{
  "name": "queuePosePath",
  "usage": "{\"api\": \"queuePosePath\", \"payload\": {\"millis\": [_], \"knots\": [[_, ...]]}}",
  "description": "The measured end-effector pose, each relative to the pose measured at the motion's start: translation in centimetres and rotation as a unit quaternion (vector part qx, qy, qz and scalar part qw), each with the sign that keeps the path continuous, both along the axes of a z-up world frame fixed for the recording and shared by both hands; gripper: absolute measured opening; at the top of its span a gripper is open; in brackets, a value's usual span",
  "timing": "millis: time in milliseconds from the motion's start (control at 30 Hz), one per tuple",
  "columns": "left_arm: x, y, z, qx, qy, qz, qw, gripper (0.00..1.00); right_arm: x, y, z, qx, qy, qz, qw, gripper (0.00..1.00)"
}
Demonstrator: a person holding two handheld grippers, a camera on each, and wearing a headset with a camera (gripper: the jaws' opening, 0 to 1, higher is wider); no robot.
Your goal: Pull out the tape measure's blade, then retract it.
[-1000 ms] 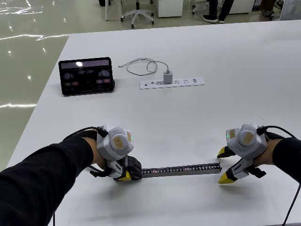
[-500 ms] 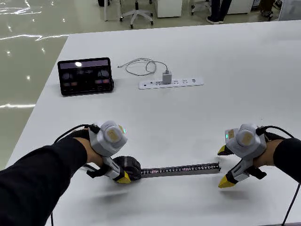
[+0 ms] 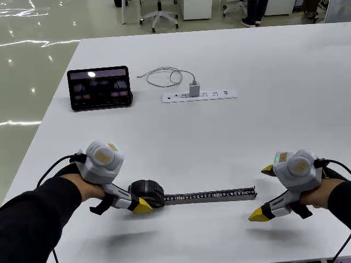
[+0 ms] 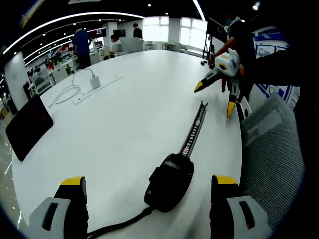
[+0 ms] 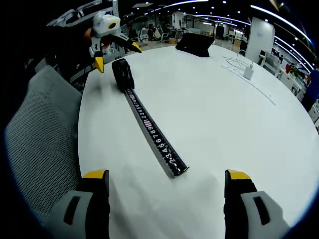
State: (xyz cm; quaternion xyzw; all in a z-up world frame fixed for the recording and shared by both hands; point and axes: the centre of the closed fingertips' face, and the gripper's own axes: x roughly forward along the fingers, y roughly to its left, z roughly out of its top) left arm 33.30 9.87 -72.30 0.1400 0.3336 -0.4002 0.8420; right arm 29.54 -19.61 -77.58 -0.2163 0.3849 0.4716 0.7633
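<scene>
A black tape measure case (image 3: 148, 192) lies on the white table (image 3: 219, 137), its blade (image 3: 211, 195) pulled out to the right and flat on the surface. My left gripper (image 3: 140, 199) is open just left of the case, its jaws on either side and not touching. In the left gripper view the case (image 4: 169, 181) sits between and a little ahead of the wide jaws of the left gripper (image 4: 149, 181). My right gripper (image 3: 262, 193) is open, straddling the space just past the blade's hook end. In the right gripper view the blade (image 5: 149, 132) ends short of the right gripper (image 5: 167, 175).
A dark tablet (image 3: 100, 87) stands at the back left. A white power strip (image 3: 198, 95) with a charger (image 3: 194, 89) and looped cable (image 3: 162, 76) lies behind the work. The table's left edge (image 3: 49, 115) drops to a shiny floor. A grey mesh chair (image 5: 40, 129) is at the near side.
My left gripper has let go of the case and drawn back to the left, jaws apart. The right gripper has slid slightly right, away from the blade's end. The blade stays extended.
</scene>
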Motion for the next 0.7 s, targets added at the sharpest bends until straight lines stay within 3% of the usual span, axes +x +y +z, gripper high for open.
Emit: {"api": "queuePosePath", "payload": {"millis": [33, 100, 167, 267, 333, 400, 500, 700], "knots": [[-0.1, 0.3, 0.3, -0.01, 0.001, 0.012, 0.9999, 1.0, -0.1, -0.2, 0.1, 0.003, -0.005, -0.007, 1.0, 0.94], [-0.4, 0.7, 1.1, -0.032, -0.014, 0.03, 0.9989, 1.0, -0.3, -0.6, 0.4, 0.018, -0.013, -0.032, 0.9993, 0.95], [-1.5, 1.4, 1.1, -0.03, -0.013, 0.036, 0.9988, 1.0, -0.4, -1.1, 1.0, 0.034, -0.027, -0.069, 0.9967, 0.96], [-3.1, 2.5, 0.7, -0.023, -0.014, 0.051, 0.9983, 1.0, -1.2, -2.0, 1.8, 0.044, -0.043, -0.096, 0.9936, 0.99], [-3.9, 3.5, 0.6, -0.032, -0.008, 0.07, 0.997, 1.0, -1.3, -2.3, 2.7, 0.072, -0.048, -0.121, 0.9888, 0.93], [-4.4, 4.6, 0.1, -0.037, 0.005, 0.092, 0.995, 1.0, -1.8, -2.9, 3.1, 0.071, -0.048, -0.128, 0.988, 0.93], [-5.1, 5.3, 0.7, -0.048, -0.003, 0.113, 0.9924, 1.0, -2.5, -3.5, 3.7, 0.078, -0.05, -0.142, 0.9855, 0.96], [-6.4, 6.5, 0.9, -0.053, -0.014, 0.123, 0.9909, 1.0, -4.4, -4.8, 3.6, 0.071, -0.05, -0.14, 0.9863, 1.0]]}}
